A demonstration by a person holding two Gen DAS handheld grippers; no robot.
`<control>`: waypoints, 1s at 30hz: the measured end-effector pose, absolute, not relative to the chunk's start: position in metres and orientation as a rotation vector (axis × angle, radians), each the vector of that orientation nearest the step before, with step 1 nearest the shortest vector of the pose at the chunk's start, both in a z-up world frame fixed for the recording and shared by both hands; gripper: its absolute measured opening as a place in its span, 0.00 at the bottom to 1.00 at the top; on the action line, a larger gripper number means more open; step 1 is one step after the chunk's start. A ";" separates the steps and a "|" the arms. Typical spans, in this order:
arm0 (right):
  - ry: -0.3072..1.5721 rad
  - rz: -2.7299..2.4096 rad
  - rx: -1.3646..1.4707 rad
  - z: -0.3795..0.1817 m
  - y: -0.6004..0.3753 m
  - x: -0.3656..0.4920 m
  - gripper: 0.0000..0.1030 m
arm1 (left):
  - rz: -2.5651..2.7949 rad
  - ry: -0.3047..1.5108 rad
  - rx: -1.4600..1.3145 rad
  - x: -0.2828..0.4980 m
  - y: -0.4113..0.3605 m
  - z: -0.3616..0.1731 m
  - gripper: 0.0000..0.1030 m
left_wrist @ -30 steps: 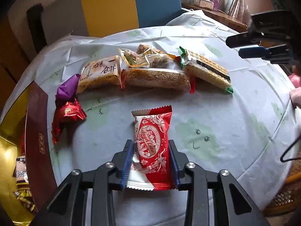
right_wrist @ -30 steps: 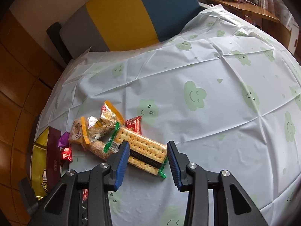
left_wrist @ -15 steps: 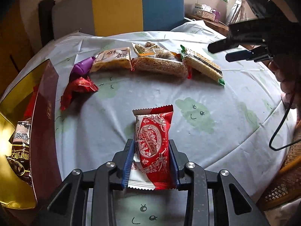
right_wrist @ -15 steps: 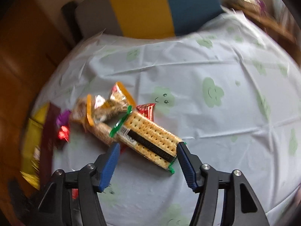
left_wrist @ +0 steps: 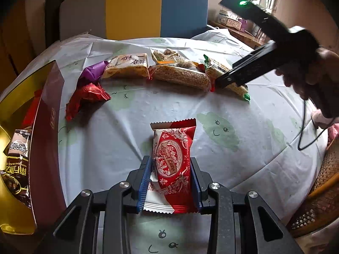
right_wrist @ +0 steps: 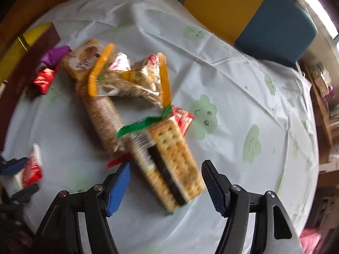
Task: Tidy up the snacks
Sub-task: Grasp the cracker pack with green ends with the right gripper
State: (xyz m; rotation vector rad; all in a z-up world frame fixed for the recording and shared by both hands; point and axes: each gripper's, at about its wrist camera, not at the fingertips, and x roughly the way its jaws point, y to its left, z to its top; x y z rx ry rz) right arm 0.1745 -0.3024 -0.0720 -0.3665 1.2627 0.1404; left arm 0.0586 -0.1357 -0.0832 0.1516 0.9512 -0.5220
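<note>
Left gripper point(left_wrist: 170, 176) clamped on red-white snack pack point(left_wrist: 172, 165), label reads "Angel Love", pack sticks out ahead between the blue pads, lifted over the tablecloth point(left_wrist: 118, 127). Left of it, gold-lined maroon box point(left_wrist: 45, 131), open, holding a dark packet point(left_wrist: 17, 158) with Chinese print. Bare cloth ahead, then the snack row: red candy point(left_wrist: 90, 92), purple wrapper point(left_wrist: 93, 73), rice cake pack point(left_wrist: 127, 66) with Chinese characters. Right gripper point(right_wrist: 166, 183) jaws wide apart straddling the cracker pack point(right_wrist: 169, 165), barcode visible, frame blurred. Versus a second ago the right gripper has come down much closer onto the crackers.
</note>
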 end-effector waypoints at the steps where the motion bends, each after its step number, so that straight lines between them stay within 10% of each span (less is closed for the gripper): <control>1: 1.267 0.138 -0.369 -0.075 -0.304 0.177 0.66 | -0.522 0.951 0.153 0.058 -0.136 -0.083 0.35; 4: 1.259 0.109 -0.329 -0.077 -0.309 0.175 0.53 | -0.523 0.951 0.142 0.059 -0.135 -0.083 0.35; 30: 1.231 0.201 -0.221 -0.089 -0.274 0.109 0.54 | -0.456 0.945 0.143 0.031 -0.119 -0.073 0.32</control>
